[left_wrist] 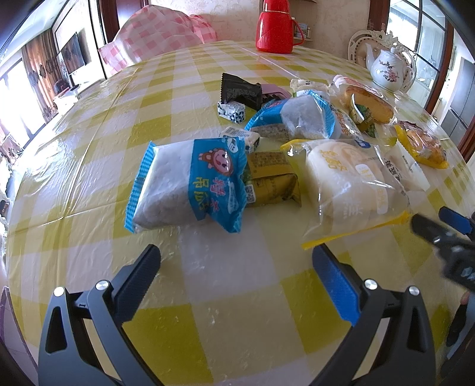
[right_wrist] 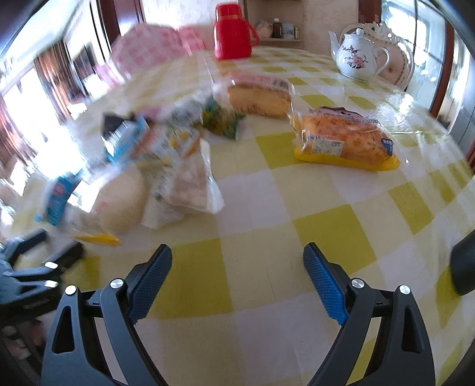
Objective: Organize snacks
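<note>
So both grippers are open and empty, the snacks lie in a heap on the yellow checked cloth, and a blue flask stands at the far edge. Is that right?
Almost. The flask at the far edge is red, not blue; the left wrist view shows it clearly. The rest holds: the left gripper and right gripper are open and empty, and the snacks lie heaped on the yellow checked cloth.

Both cameras sat low over the checkered worktop [left_wrist: 89, 193], each looking forward between its own tongs. The left view faced the snack pile closely; the right looked from further right. Both shared the red flask [left_wrist: 274, 26] [right_wrist: 233, 31] and teapot [left_wrist: 386, 66] [right_wrist: 357, 55] along the upper frame.
</note>
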